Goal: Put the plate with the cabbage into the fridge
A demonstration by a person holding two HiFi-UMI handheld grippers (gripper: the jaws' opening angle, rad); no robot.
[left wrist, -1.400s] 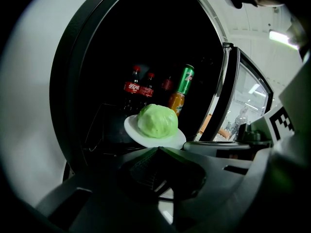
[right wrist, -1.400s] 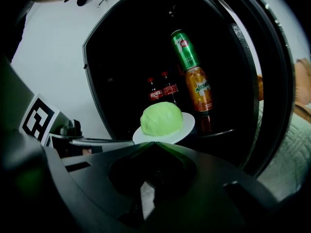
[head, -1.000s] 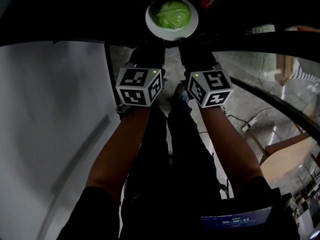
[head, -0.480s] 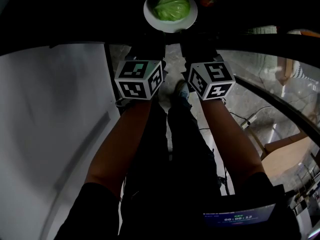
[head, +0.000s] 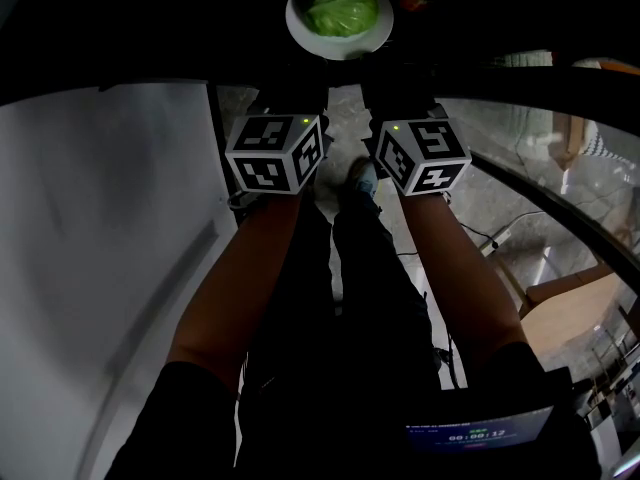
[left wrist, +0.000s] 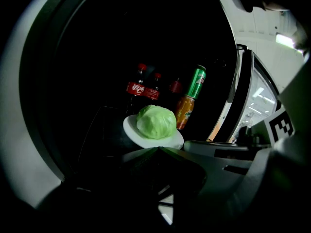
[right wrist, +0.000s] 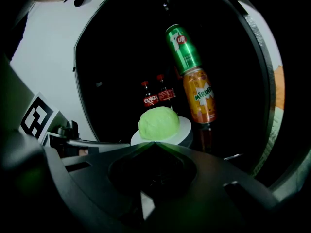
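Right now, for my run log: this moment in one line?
left claw: shut on plate | right claw: shut on plate | cabbage: on plate

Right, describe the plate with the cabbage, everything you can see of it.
The plate is round, white and smooth, like glazed ceramic, roughly level. A pale green cabbage sits on its middle, leaving only the rim bare. The left gripper and right gripper each pinch its near edge. It is in the dark fridge opening, before cola bottles and cans. Whether a shelf bears it cannot be seen.
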